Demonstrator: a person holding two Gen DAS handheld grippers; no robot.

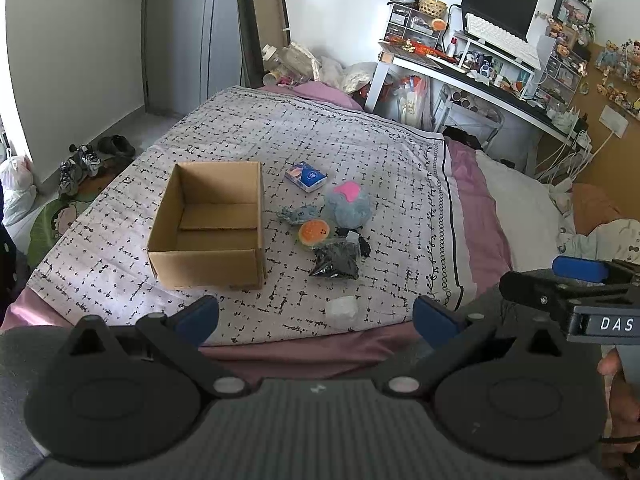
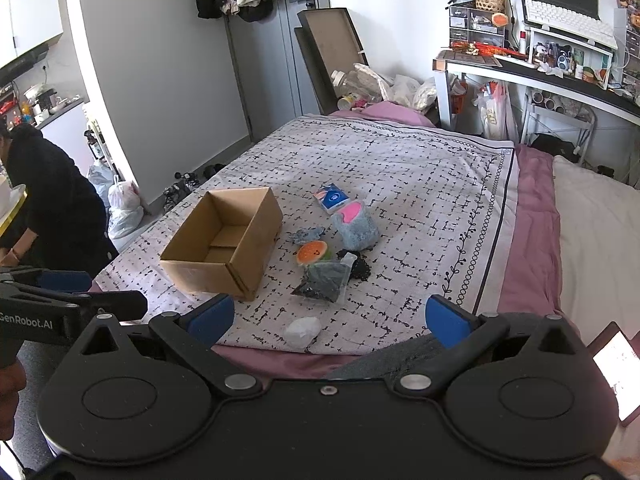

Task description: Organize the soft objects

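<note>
Right now you are looking at an open cardboard box (image 1: 208,224) sitting on the patterned bedspread (image 1: 360,148), and nothing is showing inside it; only its bare floor is showing. Your soft things are lying in a loose cluster just off the box's 3 o'clock side: a fluffy blue plush with a pink patch (image 1: 347,203) at the far end, a small blue-grey scrap (image 1: 298,214) between it and the box, an orange-faced round toy (image 1: 314,233) nearer you, and a dark bagged bundle (image 1: 336,262) touching the toy's near side. A blue-and-white packet (image 1: 306,176) is resting at 12 o'clock from the plush, just beside it. A white crumpled lump (image 1: 341,309) is lying apart from the cluster at 6 o'clock, near the bed's edge.

You are holding the left claw (image 1: 316,316) spread wide with nothing between its blue pads, hovering short of the bed. The right claw (image 2: 330,316) is likewise gaping and carrying nothing, with the white lump sitting just past its fingertips in the right wrist view.

Around you, a cluttered bench (image 2: 540,68) with a monitor and keyboard is standing at 2 o'clock beyond the bed, and a person in dark clothes (image 2: 48,200) is bending at 9 o'clock.
</note>
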